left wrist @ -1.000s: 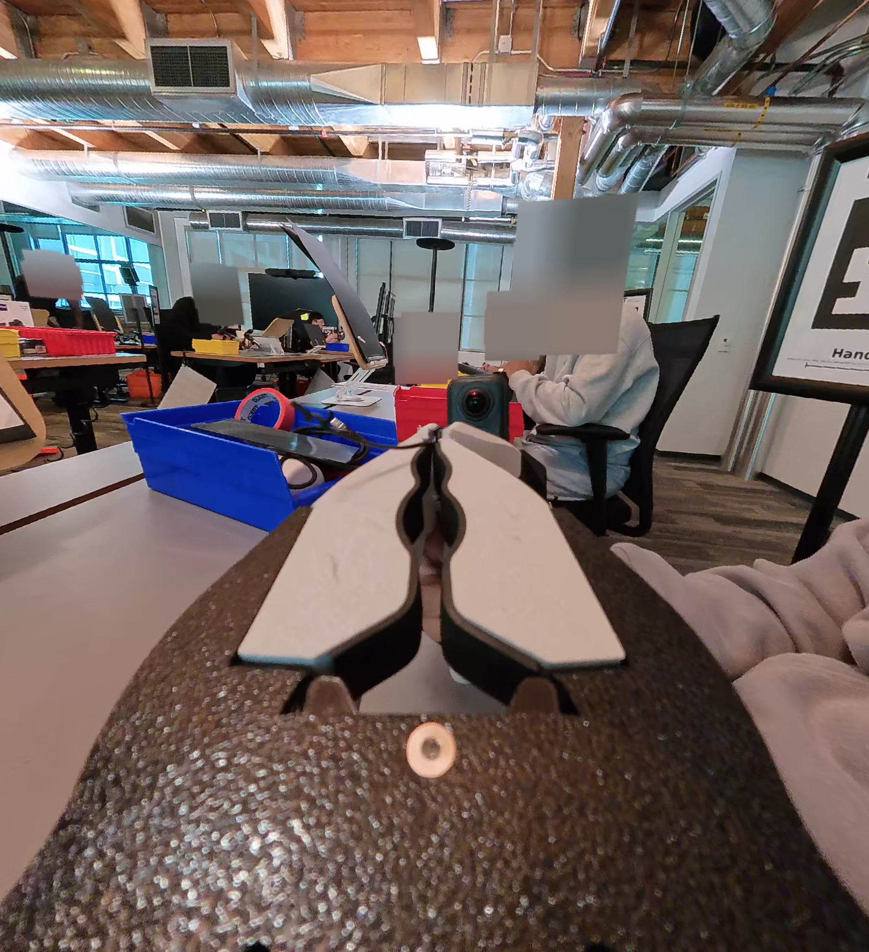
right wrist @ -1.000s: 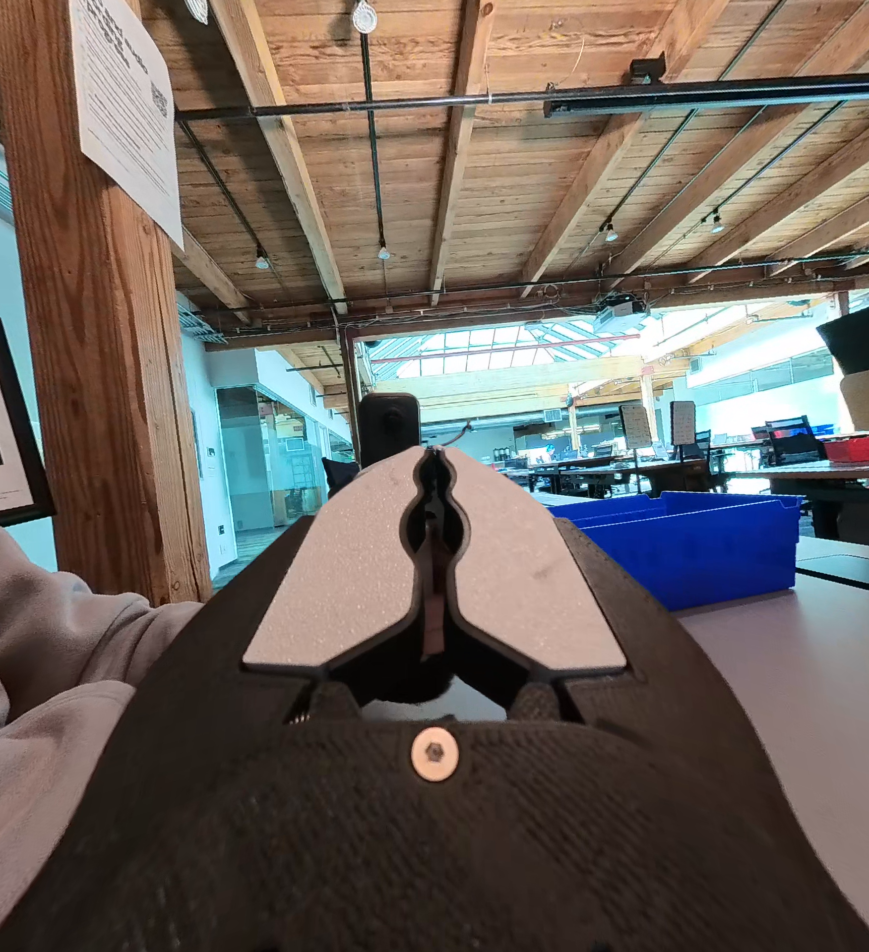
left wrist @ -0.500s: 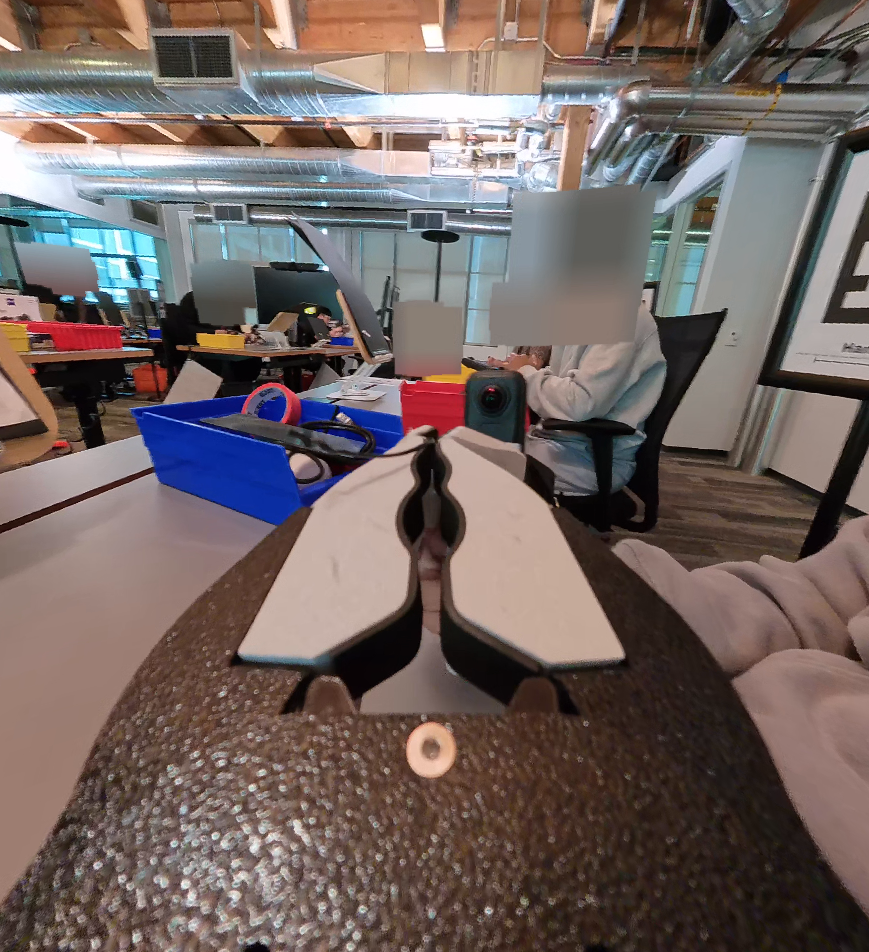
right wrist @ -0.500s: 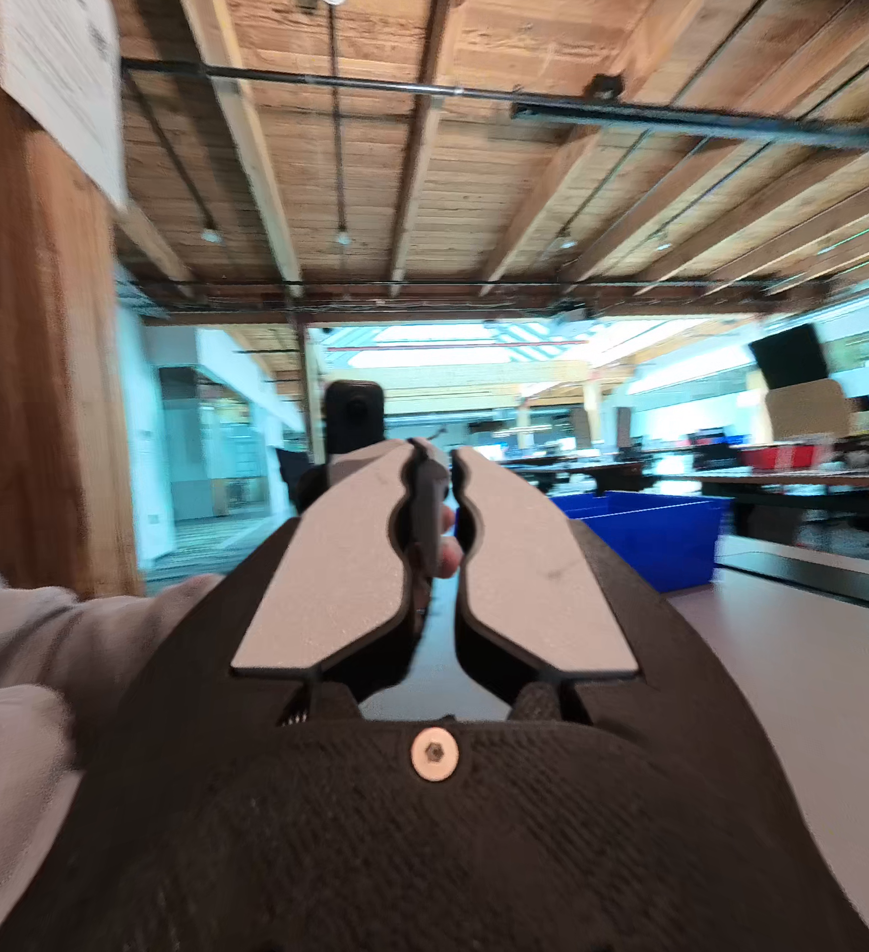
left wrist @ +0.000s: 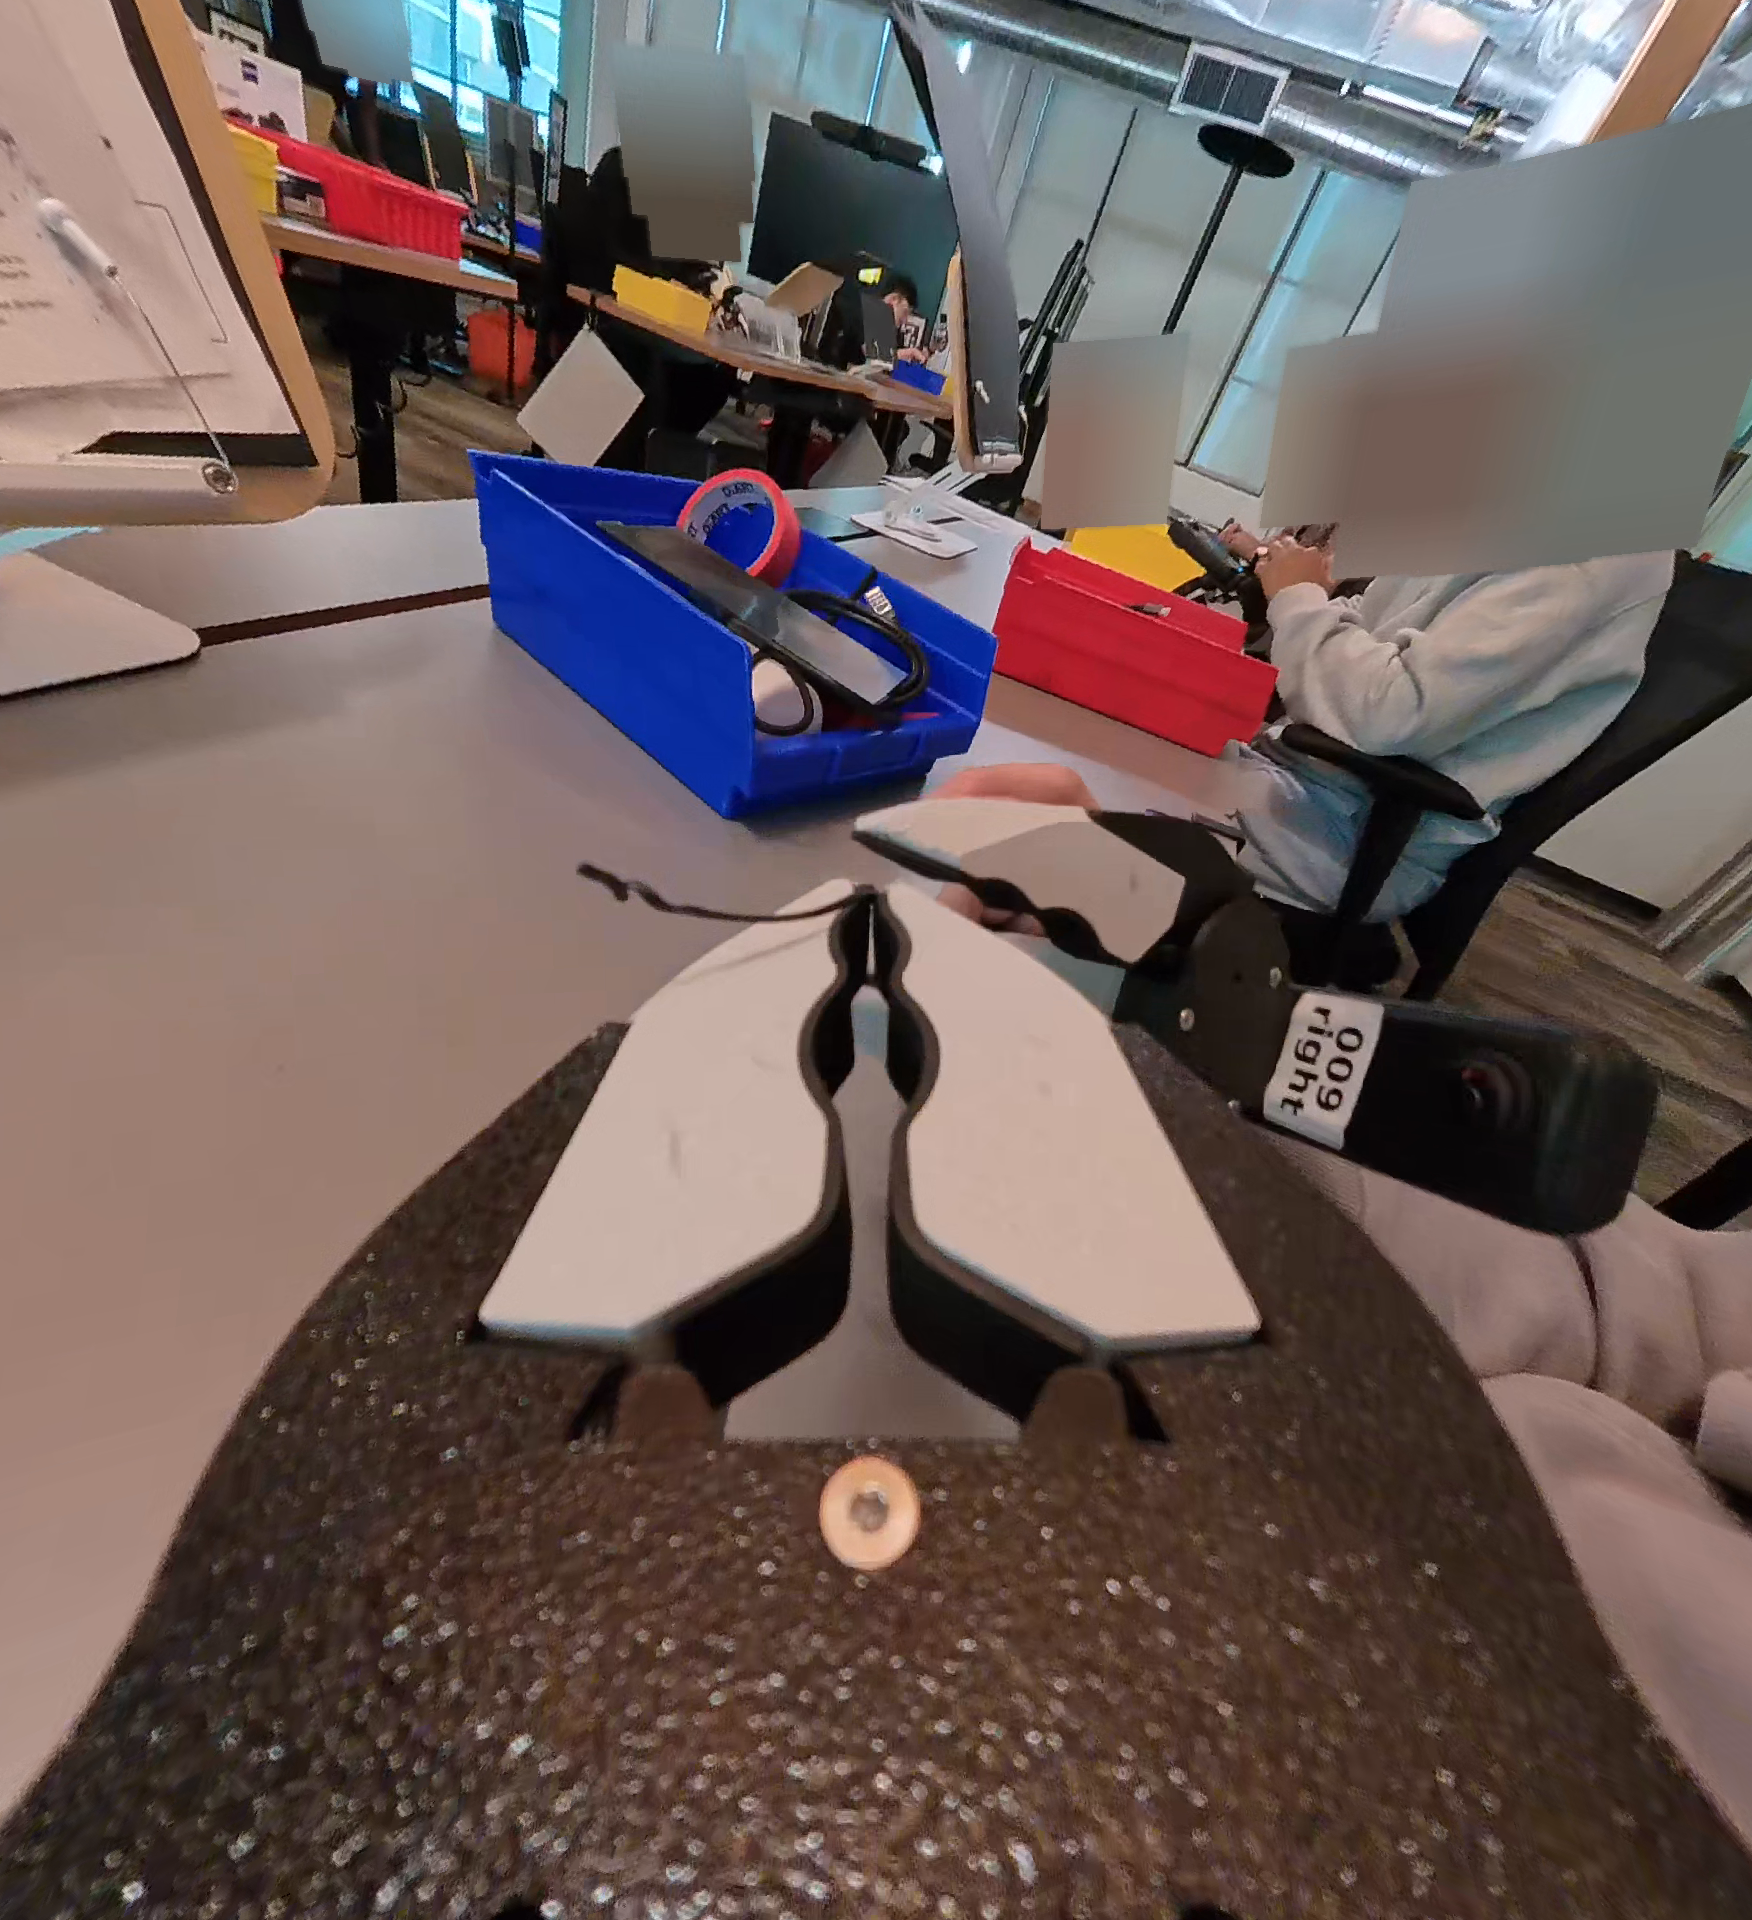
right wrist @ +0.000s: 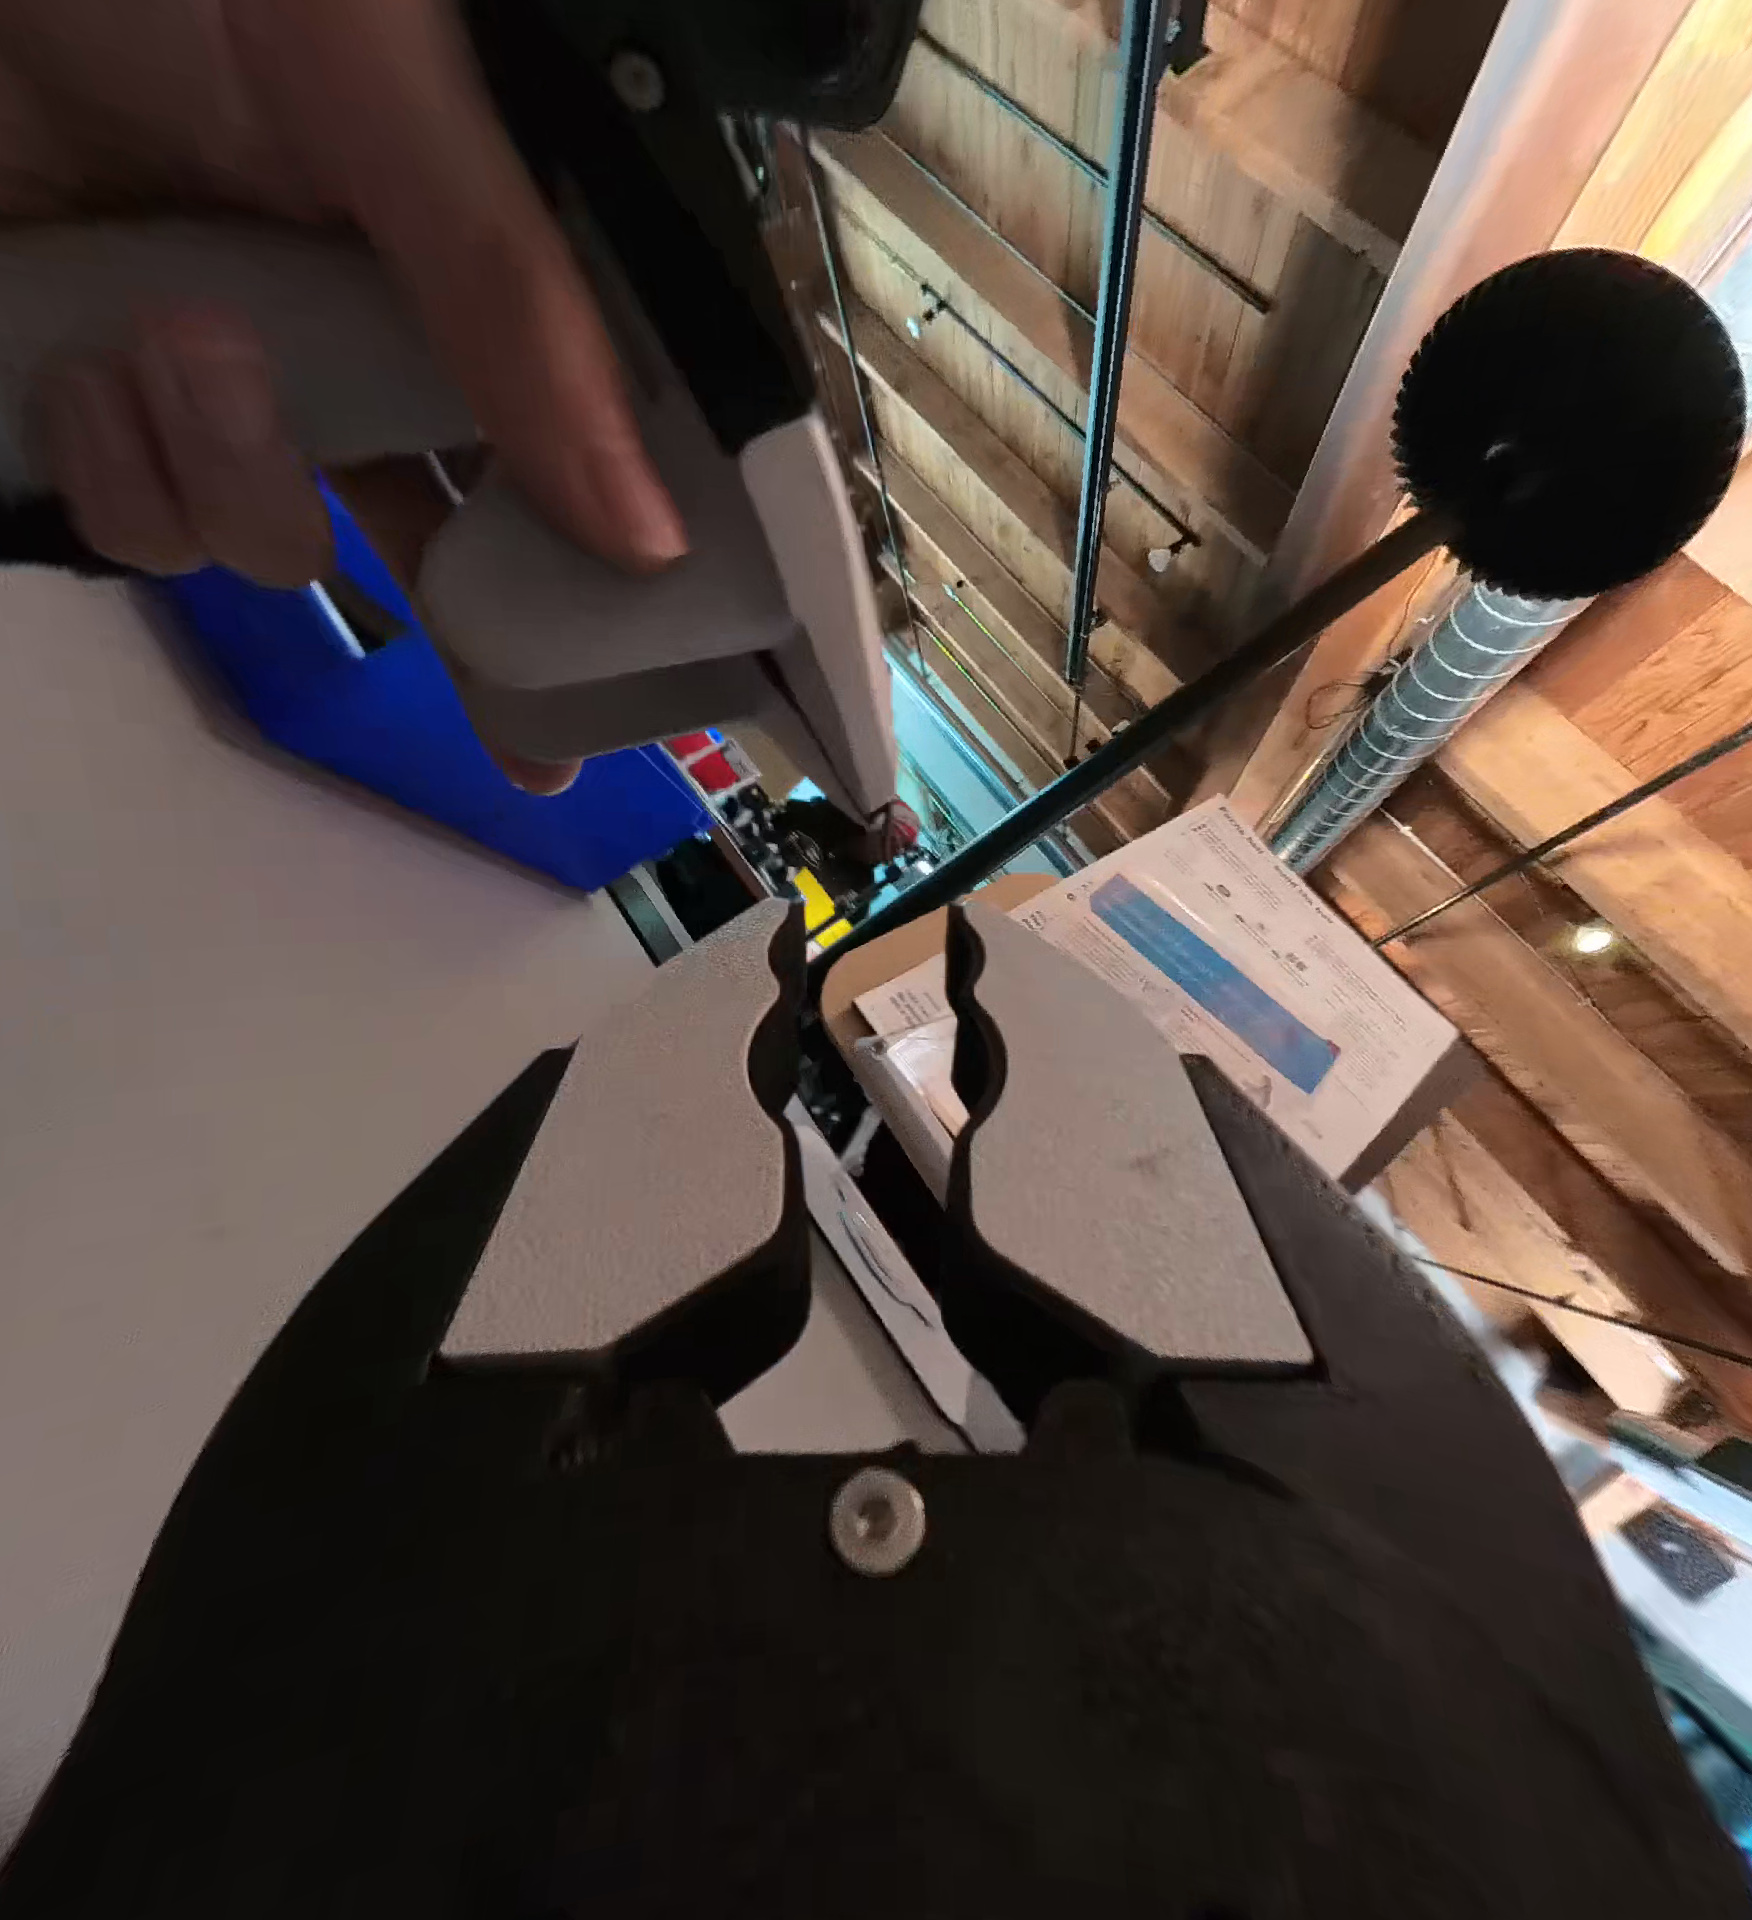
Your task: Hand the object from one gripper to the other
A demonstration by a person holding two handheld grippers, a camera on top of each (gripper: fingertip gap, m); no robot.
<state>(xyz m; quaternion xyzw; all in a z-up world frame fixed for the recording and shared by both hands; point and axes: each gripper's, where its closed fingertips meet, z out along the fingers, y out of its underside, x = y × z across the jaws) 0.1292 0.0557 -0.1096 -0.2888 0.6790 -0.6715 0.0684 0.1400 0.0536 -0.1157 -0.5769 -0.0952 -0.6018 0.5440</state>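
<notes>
We see the left gripper [left wrist: 870, 914] pinching a thin black cord [left wrist: 706, 906] at its tips – the right gripper [right wrist: 877, 930], jaws narrowly apart, holds nothing

So the thing being passed is a skinny black cord [left wrist: 716, 914], basically a thread. One end is pinched right at the tips of the left gripper [left wrist: 870, 909]. The rest pokes out to the left, roughly level, with a slight sag in the middle. The free end has a little kink or knot and curls up a bit. It's seen against the grey table; can't tell if it touches.
</notes>
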